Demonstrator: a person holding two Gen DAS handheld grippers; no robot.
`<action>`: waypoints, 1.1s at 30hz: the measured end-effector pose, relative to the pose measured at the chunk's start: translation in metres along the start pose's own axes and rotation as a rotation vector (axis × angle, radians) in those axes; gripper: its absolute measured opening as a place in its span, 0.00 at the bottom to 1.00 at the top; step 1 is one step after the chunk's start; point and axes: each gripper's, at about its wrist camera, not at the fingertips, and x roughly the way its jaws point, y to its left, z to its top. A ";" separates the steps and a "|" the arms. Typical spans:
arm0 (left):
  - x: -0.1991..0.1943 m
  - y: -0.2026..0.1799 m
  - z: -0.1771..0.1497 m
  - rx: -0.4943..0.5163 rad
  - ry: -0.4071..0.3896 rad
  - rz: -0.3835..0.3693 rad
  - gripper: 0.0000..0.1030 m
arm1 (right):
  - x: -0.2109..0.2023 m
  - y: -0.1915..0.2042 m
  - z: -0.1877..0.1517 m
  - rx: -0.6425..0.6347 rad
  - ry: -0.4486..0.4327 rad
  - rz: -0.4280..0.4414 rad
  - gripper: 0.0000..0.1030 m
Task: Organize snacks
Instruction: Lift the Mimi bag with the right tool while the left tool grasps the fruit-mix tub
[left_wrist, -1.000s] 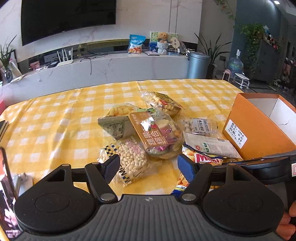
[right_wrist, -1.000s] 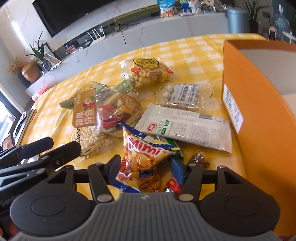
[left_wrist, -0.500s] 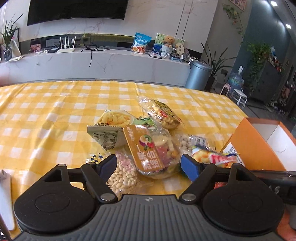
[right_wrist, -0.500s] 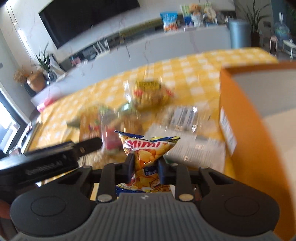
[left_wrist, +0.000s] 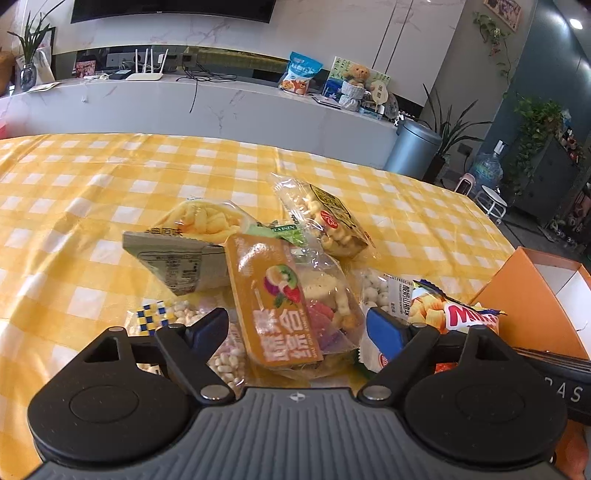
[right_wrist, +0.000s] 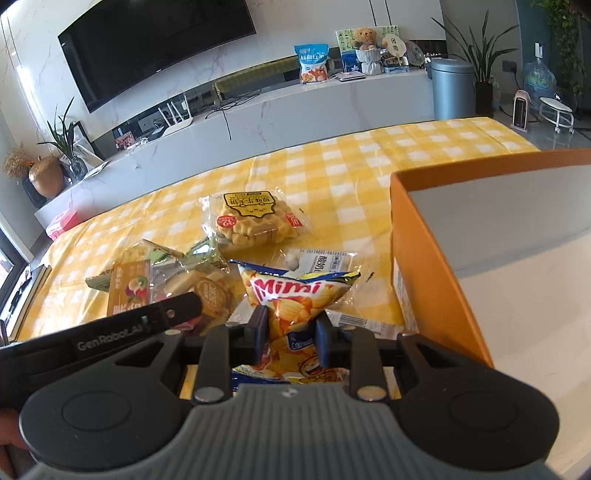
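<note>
Several snack bags lie piled on the yellow checked tablecloth. My right gripper is shut on a yellow "Mimi" crisp bag and holds it up off the table, just left of the orange box. That bag also shows at the right of the left wrist view. My left gripper hovers low over the pile with its jaws opening. A dried-fruit bag with an orange label lies on the table between the fingers, and the pads are not pressing on it.
Around the fruit bag lie a yellow puff bag, a biscuit bag, a bag of white balls and a peanut bag. The orange box stands open at the table's right. A white counter runs behind the table.
My right gripper closed on the Mimi bag and lifted it off the table. My left gripper moved in closer to the pile, rolled level and spread its jaws wider.
</note>
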 end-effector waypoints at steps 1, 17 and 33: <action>0.001 -0.002 -0.001 0.009 -0.004 0.001 0.98 | 0.000 0.001 0.000 -0.005 -0.001 0.001 0.24; -0.002 -0.011 -0.007 0.058 -0.003 0.026 0.66 | 0.004 0.003 0.000 -0.037 0.000 0.019 0.25; -0.099 -0.054 -0.006 0.127 -0.134 0.038 0.64 | -0.065 0.000 0.006 -0.039 -0.133 0.091 0.24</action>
